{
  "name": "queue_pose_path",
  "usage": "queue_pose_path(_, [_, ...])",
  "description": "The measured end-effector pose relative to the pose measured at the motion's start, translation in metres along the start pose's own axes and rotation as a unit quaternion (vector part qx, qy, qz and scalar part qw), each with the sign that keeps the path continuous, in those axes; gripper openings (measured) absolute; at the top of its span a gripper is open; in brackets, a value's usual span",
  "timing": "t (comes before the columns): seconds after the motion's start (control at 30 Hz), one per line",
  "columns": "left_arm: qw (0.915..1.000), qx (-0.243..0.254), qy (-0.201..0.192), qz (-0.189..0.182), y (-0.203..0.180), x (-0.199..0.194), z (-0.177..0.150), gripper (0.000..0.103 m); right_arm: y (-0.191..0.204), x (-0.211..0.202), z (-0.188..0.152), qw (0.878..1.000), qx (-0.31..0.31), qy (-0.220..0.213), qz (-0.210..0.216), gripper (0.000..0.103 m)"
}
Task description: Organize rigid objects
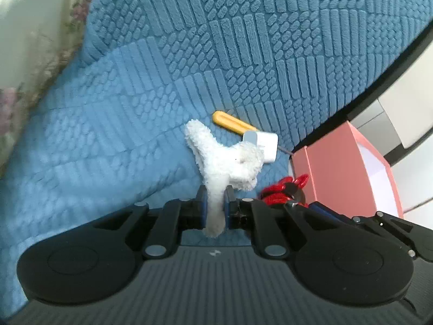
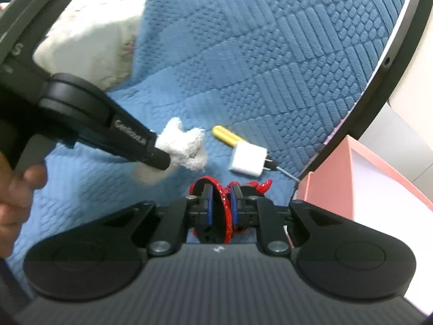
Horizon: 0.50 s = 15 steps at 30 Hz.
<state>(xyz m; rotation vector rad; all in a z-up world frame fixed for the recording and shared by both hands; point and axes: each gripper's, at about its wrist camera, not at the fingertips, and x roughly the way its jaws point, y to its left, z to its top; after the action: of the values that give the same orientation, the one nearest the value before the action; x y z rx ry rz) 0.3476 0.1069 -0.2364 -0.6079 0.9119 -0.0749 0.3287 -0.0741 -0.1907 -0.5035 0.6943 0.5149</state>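
Your left claw (image 1: 215, 205) is clamped on a white fluffy toy (image 1: 224, 159) above the blue quilted bedspread (image 1: 135, 86), and your right claw (image 2: 221, 203) is pinched on a red-and-black figure (image 2: 216, 211) near the bed's right edge. On the bedspread beyond lie a white charger plug (image 2: 248, 159) and a yellow-handled tool (image 2: 226, 135), touching. A pink box (image 2: 338, 189) stands open at the right, a floral pillow (image 2: 92, 40) far left.

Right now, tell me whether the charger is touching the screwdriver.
Touching. In the right wrist view the white charger lies across the screwdriver: the yellow handle runs under one edge and the thin metal shaft comes out past the prongs, no gap visible.
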Motion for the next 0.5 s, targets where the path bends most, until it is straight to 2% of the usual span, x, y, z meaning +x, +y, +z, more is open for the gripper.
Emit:
queue_pose_path(0.2, [0.9998,0.014,0.006,0.016,0.005,-0.014,-0.028,0.015,0.020,-0.019,-0.014,1.000,-0.008,0.001,0.015,0.016])
queue_pose_path(0.5, [0.9984,0.041,0.007,0.039,0.009,-0.034,-0.063,0.015,0.038,-0.052,-0.042,0.999,0.023,0.006,0.037,0.016])
